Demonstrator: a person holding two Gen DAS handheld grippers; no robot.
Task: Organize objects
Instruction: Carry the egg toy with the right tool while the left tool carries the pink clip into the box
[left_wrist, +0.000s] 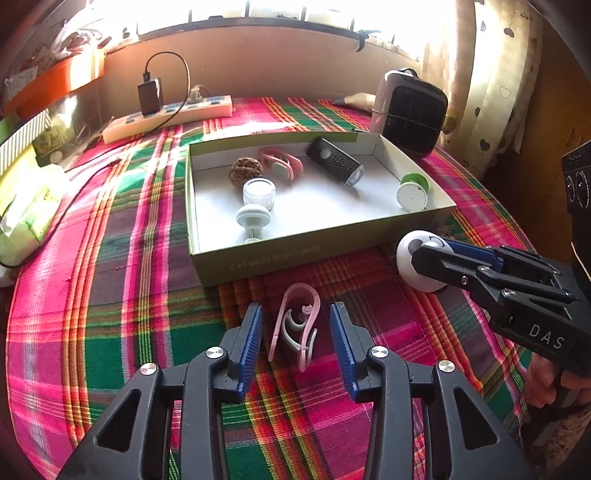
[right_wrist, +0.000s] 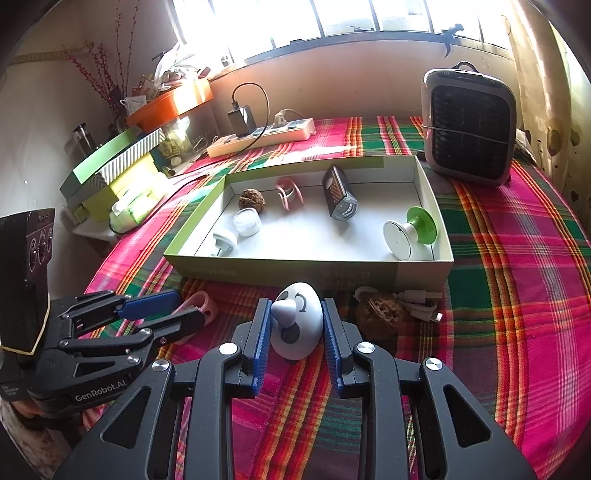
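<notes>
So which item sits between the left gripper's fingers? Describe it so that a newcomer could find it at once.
Start at the shallow green box on the plaid cloth and come to its near side. There, between the open left gripper, lies a pink clip. Unlike the white egg-shaped toy beside it, it is a thin looped outline lying flat.

Bright daylight floods through a barred window (right_wrist: 332, 18) above a tan wall (right_wrist: 351, 81); a patterned curtain (left_wrist: 495, 74) hangs at the plaid-covered surface's (right_wrist: 517, 258) far right corner.

Left gripper (left_wrist: 295, 332) gapes with pads apart, tilted downward; right gripper (right_wrist: 295, 325) clamps tight, angled down.
</notes>
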